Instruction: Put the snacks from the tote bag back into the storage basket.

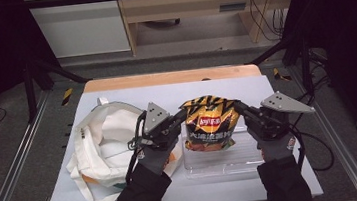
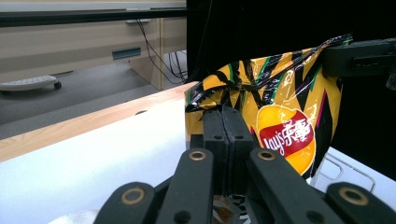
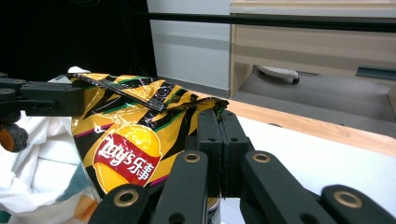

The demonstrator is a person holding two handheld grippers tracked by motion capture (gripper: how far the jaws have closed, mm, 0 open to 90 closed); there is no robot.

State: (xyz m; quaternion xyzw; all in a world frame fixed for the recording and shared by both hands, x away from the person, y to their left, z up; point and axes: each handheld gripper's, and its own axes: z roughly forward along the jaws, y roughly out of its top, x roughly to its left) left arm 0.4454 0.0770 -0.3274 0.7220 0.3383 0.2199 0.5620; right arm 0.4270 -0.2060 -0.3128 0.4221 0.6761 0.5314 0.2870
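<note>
Both claws are pinching the top corners of a Lay's crisp bag point(image 1: 209, 122), holding it upright above a clear plastic tray point(image 1: 221, 157) on the table point(image 1: 115, 94): the left claw point(image 1: 180, 116) is clamping its left corner, the right claw point(image 1: 240, 107) its right. A white tote bag point(image 1: 102, 146) is lying just left.

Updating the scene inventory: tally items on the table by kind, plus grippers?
Lay's chip bag: 1
White tote bag: 1
Clear plastic tray: 1
Grippers: 2, left gripper and right gripper, each shut on a top corner of the bag
Total: 5
</note>
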